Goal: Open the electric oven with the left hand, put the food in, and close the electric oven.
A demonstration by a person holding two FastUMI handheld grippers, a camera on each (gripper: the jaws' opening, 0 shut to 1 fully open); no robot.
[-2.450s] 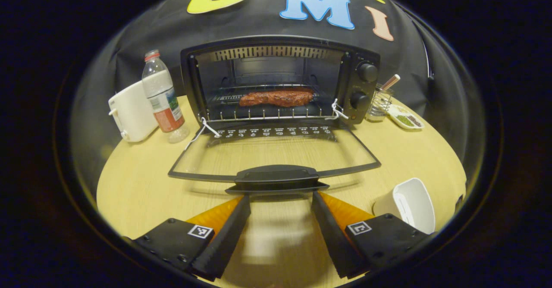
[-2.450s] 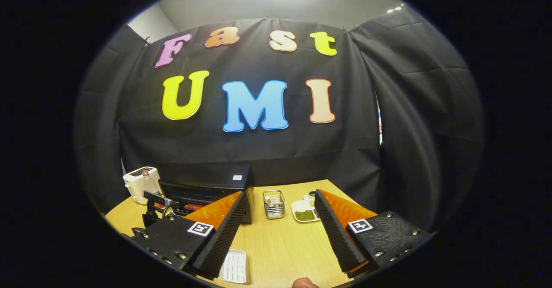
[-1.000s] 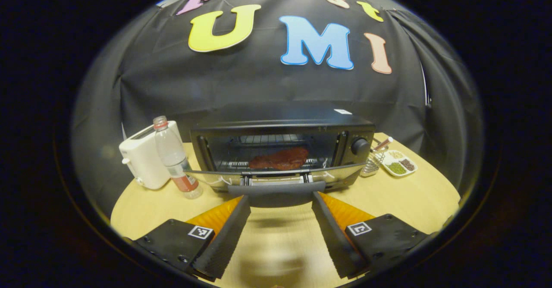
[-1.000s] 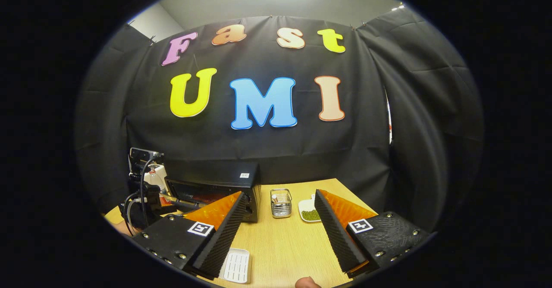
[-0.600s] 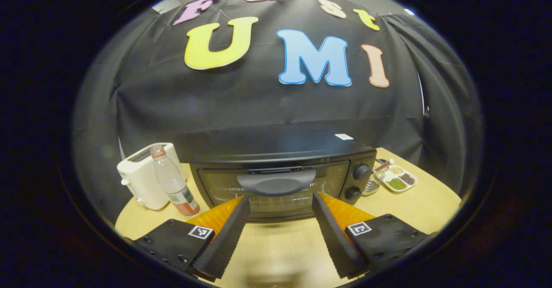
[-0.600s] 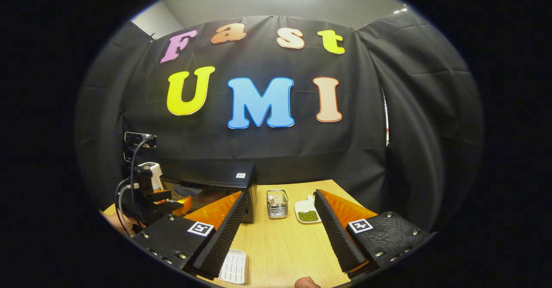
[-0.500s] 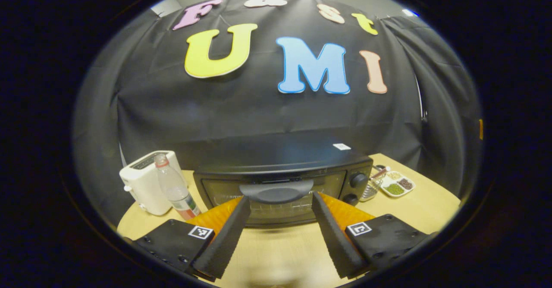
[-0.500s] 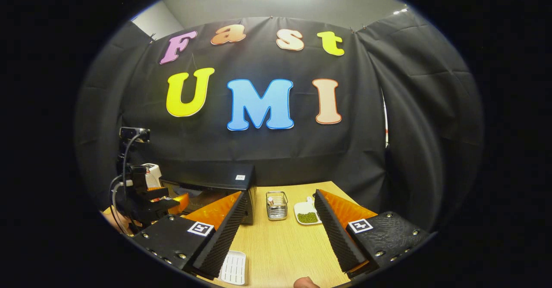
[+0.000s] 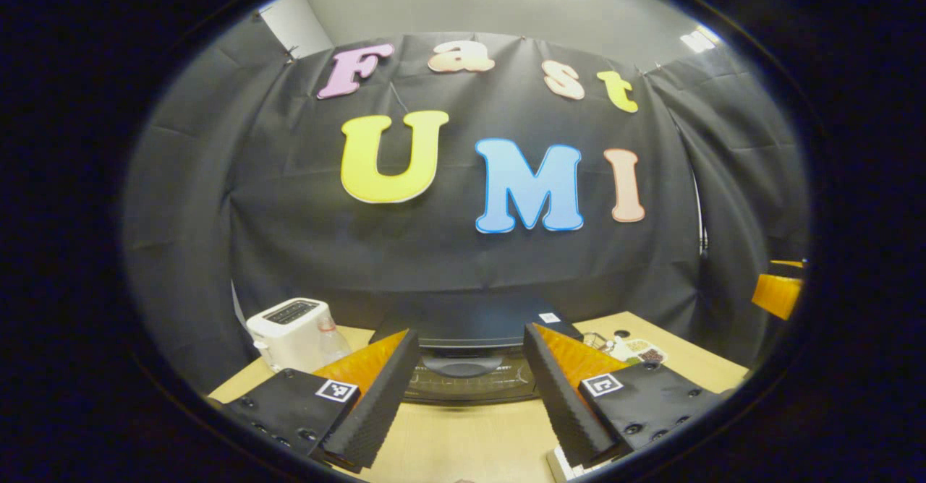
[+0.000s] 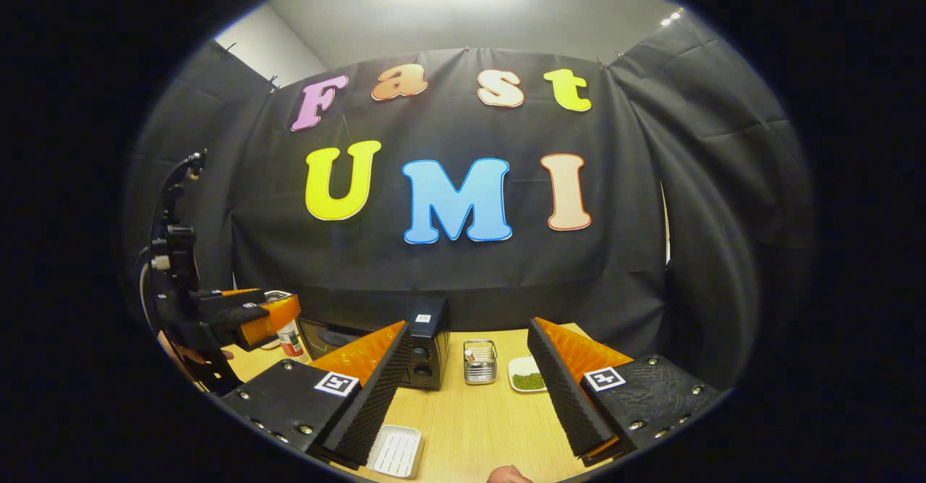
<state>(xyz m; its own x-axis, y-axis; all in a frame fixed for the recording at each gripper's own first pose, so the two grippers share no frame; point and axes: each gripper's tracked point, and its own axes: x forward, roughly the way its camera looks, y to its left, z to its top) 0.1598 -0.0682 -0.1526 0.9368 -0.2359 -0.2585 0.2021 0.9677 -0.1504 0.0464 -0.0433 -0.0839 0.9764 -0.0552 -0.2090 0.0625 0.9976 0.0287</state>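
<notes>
Pulled back and up from the electric oven (image 9: 470, 367), door now shut on the food, left claw (image 9: 463, 396) wide open and empty, right claw (image 10: 463, 389) likewise idle over the bench (image 10: 477, 418), presumably because the job looks done.

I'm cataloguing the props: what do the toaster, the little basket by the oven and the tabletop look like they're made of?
Toaster: probably plastic, smooth off-white shell with a soft sheen.
Basket: looks like metal wire, silvery and shiny, with gaps between the bars.
Tabletop: pale wood or wood-look laminate, matte, with fine straight grain lines; the frames can't settle which.
</notes>
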